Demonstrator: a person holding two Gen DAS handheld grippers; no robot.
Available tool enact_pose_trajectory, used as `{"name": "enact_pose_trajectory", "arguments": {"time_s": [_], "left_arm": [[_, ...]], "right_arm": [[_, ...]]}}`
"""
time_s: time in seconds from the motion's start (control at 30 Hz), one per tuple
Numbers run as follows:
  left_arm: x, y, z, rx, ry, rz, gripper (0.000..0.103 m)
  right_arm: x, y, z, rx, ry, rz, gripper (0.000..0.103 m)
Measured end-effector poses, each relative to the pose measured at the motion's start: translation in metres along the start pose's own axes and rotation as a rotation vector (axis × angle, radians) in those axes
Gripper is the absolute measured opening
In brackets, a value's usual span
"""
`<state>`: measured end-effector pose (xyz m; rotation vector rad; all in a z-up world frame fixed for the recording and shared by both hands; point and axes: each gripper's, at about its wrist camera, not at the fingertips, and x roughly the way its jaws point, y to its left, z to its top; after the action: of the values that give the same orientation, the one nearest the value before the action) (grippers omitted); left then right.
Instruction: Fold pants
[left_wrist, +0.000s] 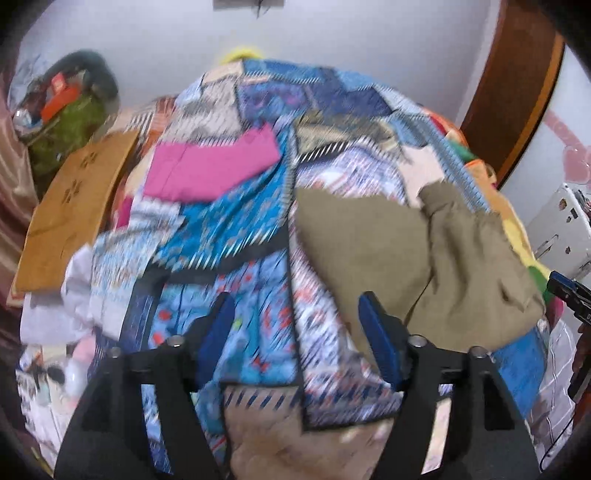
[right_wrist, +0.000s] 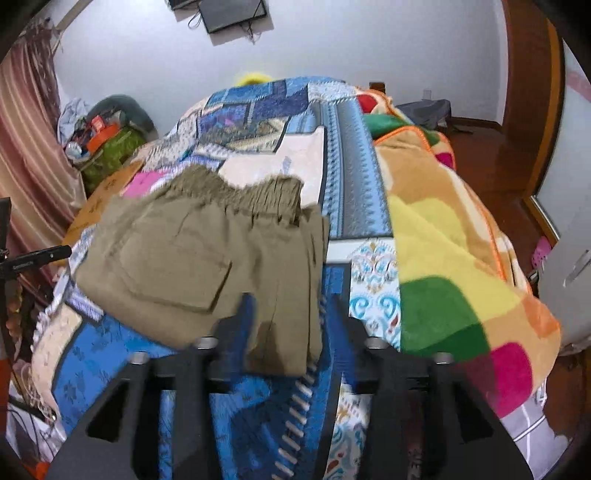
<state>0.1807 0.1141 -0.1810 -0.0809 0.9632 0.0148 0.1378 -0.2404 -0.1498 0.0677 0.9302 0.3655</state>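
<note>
Olive-khaki pants (right_wrist: 192, 258) lie folded on the blue patchwork quilt (right_wrist: 347, 177) of a bed, waistband at the far side and a back pocket facing up. My right gripper (right_wrist: 291, 321) is open over their near right corner. That corner sits loosely between the two fingers, and the pads do not press on it. In the blurred left wrist view the pants (left_wrist: 424, 258) lie to the right. My left gripper (left_wrist: 295, 332) is open over bare quilt (left_wrist: 229, 229), and its right blue pad (left_wrist: 376, 332) is close to the pants' near edge.
A folded pink garment (left_wrist: 210, 166) lies further back on the quilt, beside a brown board (left_wrist: 74, 214). A multicoloured fleece blanket (right_wrist: 461, 258) covers the bed's right side. A green bag with clutter (right_wrist: 110, 147) and a curtain (right_wrist: 26, 147) stand at the left.
</note>
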Motion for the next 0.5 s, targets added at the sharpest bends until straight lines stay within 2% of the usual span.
{"name": "enact_pose_trajectory", "arguments": {"time_s": [0.03,0.17,0.33,0.43,0.5], "left_arm": [[0.004,-0.004,0.004,0.009,0.006,-0.005,0.070],[0.032,-0.017,0.018,0.018,0.059,-0.030,0.070],[0.069,-0.019,0.019,-0.015,0.143,-0.080,0.070],[0.074,-0.019,0.020,-0.029,0.139,-0.110,0.071],[0.076,-0.019,0.022,-0.027,0.140,-0.128,0.071]], "right_arm": [[0.000,-0.002,0.004,0.008,-0.015,0.000,0.059],[0.014,-0.006,0.018,0.012,-0.005,0.003,0.063],[0.051,-0.020,0.026,0.053,0.094,0.042,0.067],[0.072,-0.028,0.024,0.067,0.162,0.061,0.067],[0.081,-0.031,0.021,0.079,0.187,0.105,0.067]]}}
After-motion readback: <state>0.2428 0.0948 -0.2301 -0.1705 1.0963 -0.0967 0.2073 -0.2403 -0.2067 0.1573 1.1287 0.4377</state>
